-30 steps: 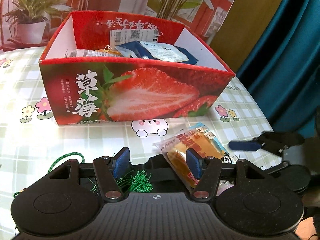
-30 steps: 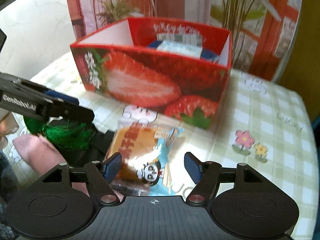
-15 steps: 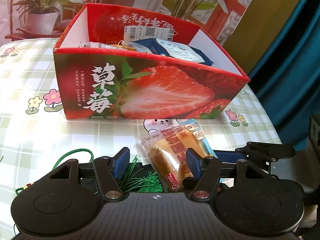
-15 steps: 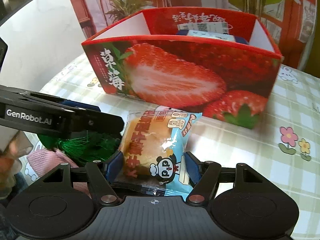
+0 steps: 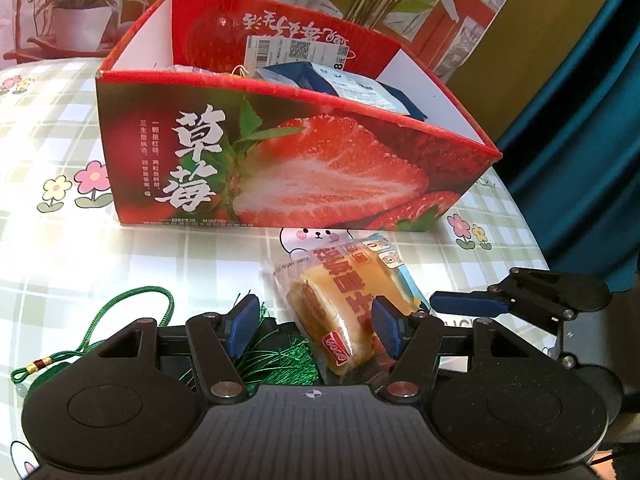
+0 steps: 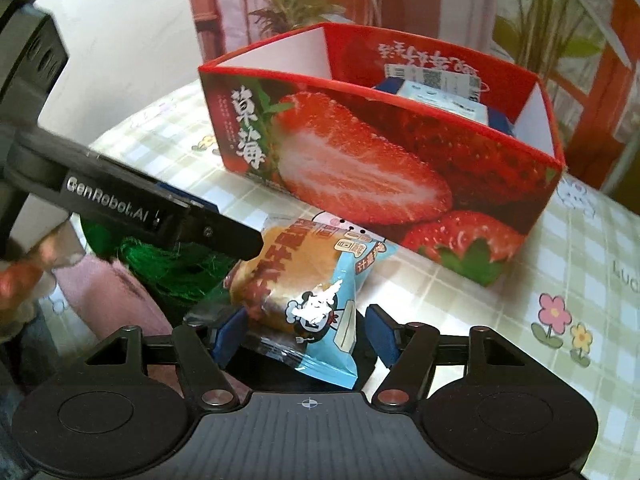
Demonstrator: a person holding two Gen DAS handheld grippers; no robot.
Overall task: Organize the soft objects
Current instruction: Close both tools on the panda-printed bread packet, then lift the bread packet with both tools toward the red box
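Just in front of the strawberry box [image 6: 380, 168], right gripper [image 6: 302, 340] closing around the wrapped cake [image 6: 296, 280] on the table, not squeezing yet; left gripper [image 5: 312, 326] loose, holding nothing; next, probably squeeze softly, lift into box.

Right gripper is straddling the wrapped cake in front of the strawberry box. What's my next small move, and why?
Probably finish closing the right gripper. Its jaws are closing with the wrapped cake between them, yet a gap shows at the right pad. Once it is pinched, lift toward the strawberry box behind it. The left gripper hangs open beside the cake.
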